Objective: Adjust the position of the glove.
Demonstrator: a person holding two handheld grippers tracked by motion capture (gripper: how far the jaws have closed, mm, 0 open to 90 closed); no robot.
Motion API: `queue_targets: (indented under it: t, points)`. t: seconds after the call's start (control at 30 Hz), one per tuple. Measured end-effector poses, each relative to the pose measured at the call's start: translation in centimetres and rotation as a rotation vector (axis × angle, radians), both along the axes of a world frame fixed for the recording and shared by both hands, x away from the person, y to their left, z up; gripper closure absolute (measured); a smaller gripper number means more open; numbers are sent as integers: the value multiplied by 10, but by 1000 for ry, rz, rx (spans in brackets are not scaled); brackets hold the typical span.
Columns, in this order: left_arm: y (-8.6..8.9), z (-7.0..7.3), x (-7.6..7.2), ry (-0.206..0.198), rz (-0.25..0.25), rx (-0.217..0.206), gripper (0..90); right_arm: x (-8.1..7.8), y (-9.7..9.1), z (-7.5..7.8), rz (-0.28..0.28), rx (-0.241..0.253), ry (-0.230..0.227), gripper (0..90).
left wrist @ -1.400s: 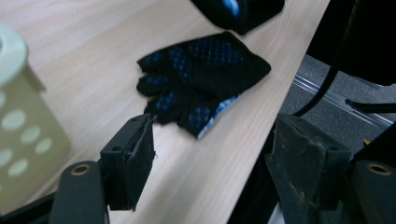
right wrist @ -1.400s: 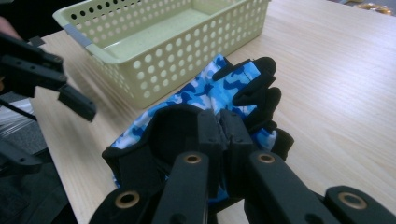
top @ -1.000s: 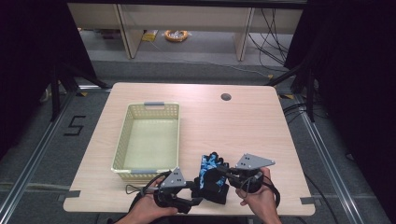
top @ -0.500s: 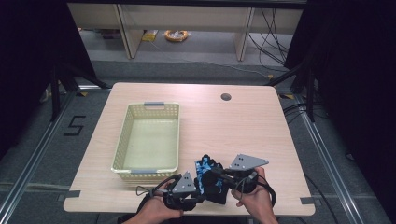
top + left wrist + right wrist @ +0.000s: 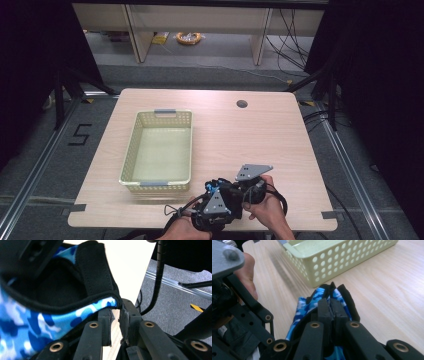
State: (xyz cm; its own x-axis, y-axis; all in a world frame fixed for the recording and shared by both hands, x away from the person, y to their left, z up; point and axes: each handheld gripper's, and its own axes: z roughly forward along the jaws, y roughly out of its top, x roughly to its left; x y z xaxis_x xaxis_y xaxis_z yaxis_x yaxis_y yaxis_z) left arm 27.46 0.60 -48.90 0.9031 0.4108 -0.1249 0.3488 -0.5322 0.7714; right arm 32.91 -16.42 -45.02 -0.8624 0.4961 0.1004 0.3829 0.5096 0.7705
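Note:
A blue camouflage glove with black trim and lining lies near the table's front edge, between both hands. My left gripper is shut on the glove's black-edged rim, pinching it at the jaw tips. From the other side my right gripper is shut on a fold of the glove, its jaws pressed together. In the high view the left gripper and the right gripper sit side by side, almost touching, and hide most of the glove.
A pale yellow perforated basket stands empty just left of and behind the hands; its corner is close to the glove. The table's front edge runs right below the hands. A round cable hole is at the back right.
Both hands have drawn back toward the front edge with the glove. The left gripper has moved right and now sits tight against the right one.

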Motion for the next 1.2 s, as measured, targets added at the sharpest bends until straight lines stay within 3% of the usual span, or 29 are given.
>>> queue_targets:
  t: [0.03,0.1,0.17,0.47,0.77,0.83,0.97,1.0,1.1,1.13,1.2]
  points:
    - [-1,-1,-1,6,-4,-6,795,-1,1,-2,-16,-4,10,885]
    - [0,-3,0,8,3,8,795,0,3,-5,-8,-14,21,885]
    - [-1,-7,-1,27,8,-8,795,3,2,-8,16,-19,30,885]
    - [-6,-18,5,68,18,-15,757,13,0,-23,15,-24,86,884]
    - [-6,-20,3,84,0,-16,672,18,0,-36,33,-56,105,850]
    - [-5,-19,3,84,-28,-30,653,18,-1,-38,41,-54,94,819]
    - [2,-14,2,96,-10,-33,616,18,-3,-37,34,-48,81,770]
    - [6,-11,1,82,-12,-23,612,17,-5,-35,24,-51,86,759]
    - [18,-5,-1,84,-3,-40,597,15,-9,-30,9,-26,82,724]
    - [22,-4,-3,91,10,-59,594,13,-12,-28,-4,-19,81,714]
    - [34,-1,-2,71,20,-49,587,7,-15,-23,-42,-2,91,711]
